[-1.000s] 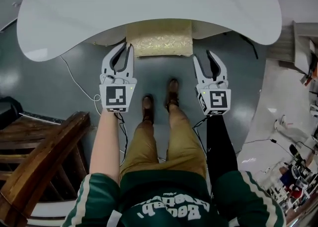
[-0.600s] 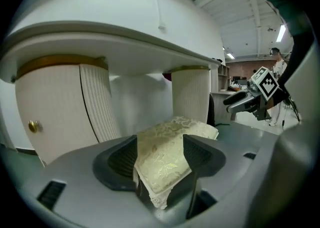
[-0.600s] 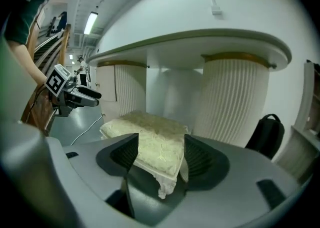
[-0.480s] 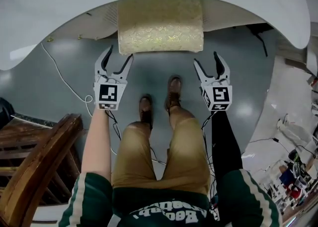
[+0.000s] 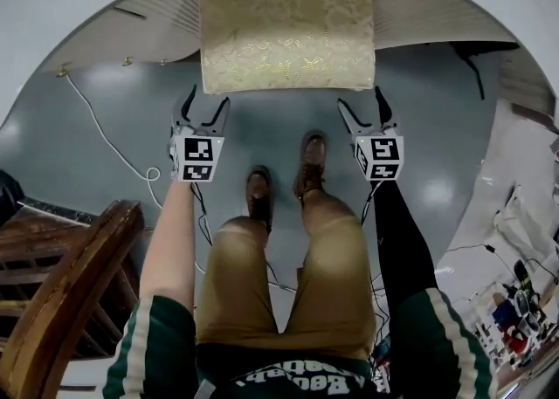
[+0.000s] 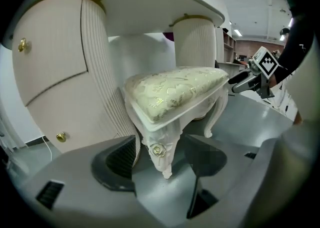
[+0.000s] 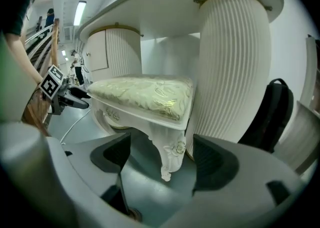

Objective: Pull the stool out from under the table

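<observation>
Nearest the camera, the print on the green shirt [image 5: 288, 380] is upside down and cut off by the picture's edge, so I cannot read it reliably. The only other markings are the square patterns on the gripper cubes. The shoes [image 5: 258, 196] stand on the grey floor [image 5: 113, 144], between the two grippers.

The left gripper [image 5: 208, 99] and right gripper [image 5: 360, 100] are low at the stool's [image 5: 286, 30] front corners. Each has its fingers spread wide and holds nothing. The left pair has the carved left front leg [image 6: 159, 149] between them, and the right pair has the right front leg [image 7: 172, 152]. Neither pair is closed on its leg.

From above, almost the whole cushioned seat shows in front of the white counter [image 5: 52, 13], with its back edge at the rim. It lines up with the gap between the fluted pedestals [image 7: 232, 67].

This could be the moment before the fingers close to drag the stool, or just after they have let go of it. Any further pull would need both pairs to close evenly and draw straight back, with the shoes out of the way.
</observation>
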### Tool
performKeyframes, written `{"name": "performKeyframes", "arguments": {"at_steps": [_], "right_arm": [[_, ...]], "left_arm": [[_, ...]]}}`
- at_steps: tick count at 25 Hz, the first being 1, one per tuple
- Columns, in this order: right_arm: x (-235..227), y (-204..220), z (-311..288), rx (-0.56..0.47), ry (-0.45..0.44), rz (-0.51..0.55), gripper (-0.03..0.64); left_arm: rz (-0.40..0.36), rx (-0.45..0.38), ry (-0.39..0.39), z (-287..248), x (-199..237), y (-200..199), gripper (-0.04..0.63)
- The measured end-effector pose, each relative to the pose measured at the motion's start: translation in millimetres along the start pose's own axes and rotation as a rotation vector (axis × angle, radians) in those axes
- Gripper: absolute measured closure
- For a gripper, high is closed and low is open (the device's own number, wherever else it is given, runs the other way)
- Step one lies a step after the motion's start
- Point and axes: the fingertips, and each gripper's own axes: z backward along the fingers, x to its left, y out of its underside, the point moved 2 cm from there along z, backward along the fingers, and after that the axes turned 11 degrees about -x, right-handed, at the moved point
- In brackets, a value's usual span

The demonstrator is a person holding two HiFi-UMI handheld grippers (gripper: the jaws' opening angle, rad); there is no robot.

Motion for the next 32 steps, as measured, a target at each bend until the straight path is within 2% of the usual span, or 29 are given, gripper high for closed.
{"name": "performKeyframes", "arguments": {"at_steps": [5, 7, 8, 11, 20, 32], "right_arm": [[-7, -7, -28, -0.01, -0.004, 0.003, 0.222], [-7, -12, -36, -0.013, -0.048, 0.014, 0.256], [-7, -12, -35, -0.008, -0.069, 0.023, 0.298], [-9, -11, -30, 0.017, -0.096, 0.063, 0.348], [3, -11, -16, 0.044, -0.069, 0.053, 0.357], [41, 15, 48, 0.115, -0.05, 0.004, 0.351]], "left_arm": [[-0.016, 0.002, 0.051, -29, -1, -5, 0.285], [-0.02, -0.001, 0.082, -36, -2, -10, 0.281], [-0.018, 0.002, 0.088, -37, -1, -11, 0.284], [-0.015, 0.014, 0.092, -34, -1, -13, 0.289], [-0.017, 0.041, 0.086, -22, 2, -18, 0.312], [0.008, 0.087, 0.116, 44, -31, 3, 0.318]]}}
